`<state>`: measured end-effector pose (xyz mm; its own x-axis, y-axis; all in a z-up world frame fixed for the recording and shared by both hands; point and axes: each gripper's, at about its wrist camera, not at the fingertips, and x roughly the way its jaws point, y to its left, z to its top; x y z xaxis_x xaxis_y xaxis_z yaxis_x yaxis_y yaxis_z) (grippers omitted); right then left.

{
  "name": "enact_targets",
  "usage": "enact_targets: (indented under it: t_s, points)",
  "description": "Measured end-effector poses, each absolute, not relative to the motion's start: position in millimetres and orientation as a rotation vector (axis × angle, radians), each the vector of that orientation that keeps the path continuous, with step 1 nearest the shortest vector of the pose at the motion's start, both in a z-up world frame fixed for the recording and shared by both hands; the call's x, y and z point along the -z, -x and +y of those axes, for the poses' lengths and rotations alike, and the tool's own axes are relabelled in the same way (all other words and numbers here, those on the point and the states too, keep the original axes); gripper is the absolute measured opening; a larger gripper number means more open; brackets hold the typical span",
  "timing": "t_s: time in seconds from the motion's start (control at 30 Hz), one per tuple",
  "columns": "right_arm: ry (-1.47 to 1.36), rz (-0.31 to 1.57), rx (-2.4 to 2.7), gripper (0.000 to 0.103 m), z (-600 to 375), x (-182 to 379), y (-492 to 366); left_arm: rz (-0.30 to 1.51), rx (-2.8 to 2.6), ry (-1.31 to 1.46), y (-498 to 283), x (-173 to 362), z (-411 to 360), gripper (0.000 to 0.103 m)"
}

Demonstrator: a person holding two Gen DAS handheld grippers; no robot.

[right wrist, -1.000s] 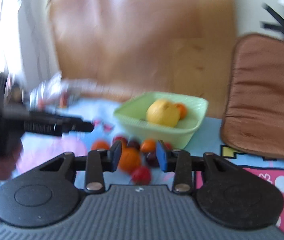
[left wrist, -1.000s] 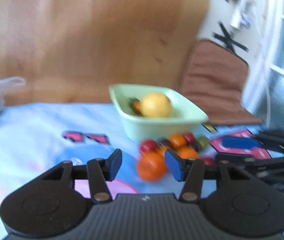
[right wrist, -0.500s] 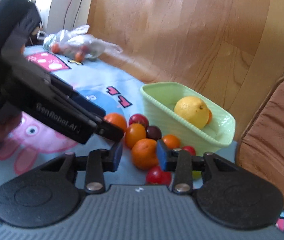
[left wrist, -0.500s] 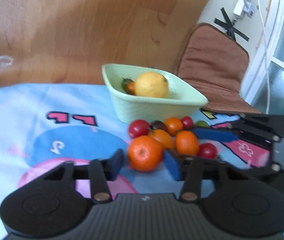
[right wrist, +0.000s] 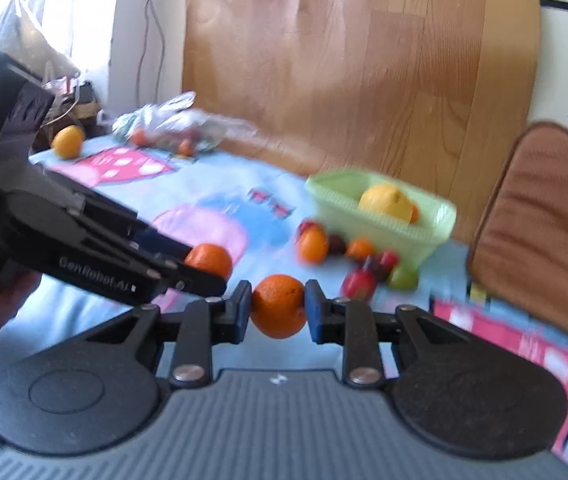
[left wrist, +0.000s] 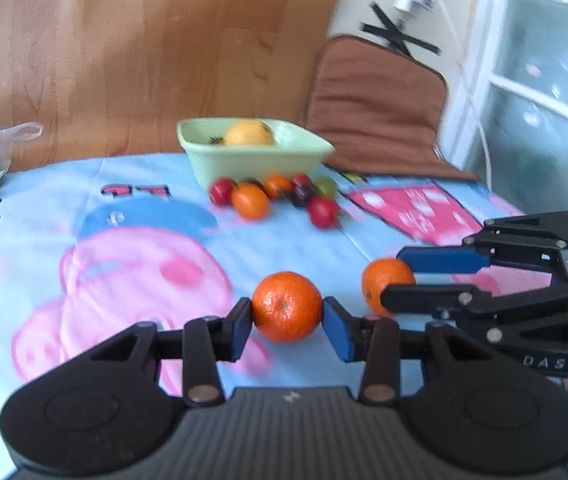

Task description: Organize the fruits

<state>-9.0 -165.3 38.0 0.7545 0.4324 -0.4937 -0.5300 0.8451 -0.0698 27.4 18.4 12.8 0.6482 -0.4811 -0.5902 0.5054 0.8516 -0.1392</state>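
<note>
The tabletop [left wrist: 44, 208] wears a glossy cartoon-print cloth, blue and pink. Ahead of both tools sits a pale green ribbed bowl [left wrist: 244, 156], squarish, with a lemon [left wrist: 248, 133] inside and small tomatoes [left wrist: 250, 202] loose before it. The left tool [left wrist: 287, 322] is clamped on one dimpled orange [left wrist: 287, 306]; the right tool [right wrist: 278, 312] is clamped on another orange [right wrist: 278, 306] (both lifted, it seems). Likely next: carry each forward and release into the bowl.

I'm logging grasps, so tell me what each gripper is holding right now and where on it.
The left gripper pinches a tangerine across its sides. The right gripper pinches another tangerine the same way, at its widest part.
</note>
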Motion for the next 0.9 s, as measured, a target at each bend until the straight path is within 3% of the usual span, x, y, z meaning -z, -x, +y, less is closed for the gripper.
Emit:
enact_targets:
  t_s: [0.23,0.6,0.9]
  points:
    - [0.175,0.509,-0.491,0.031,-172.5,-22.2,60.5,0.635,0.543,-0.101,17.0,-7.7,3.3,0.039]
    - [0.129,0.529,-0.481,0.033,-175.6,-14.3,67.6,0.626,0.525,-0.109,18.3,-8.3,-4.2,0.038]
    - [0.037,0.429,-0.446,0.031,-195.6,-60.8,8.6,0.545,0.542,-0.109,-75.3,-76.9,-14.3,0.039]
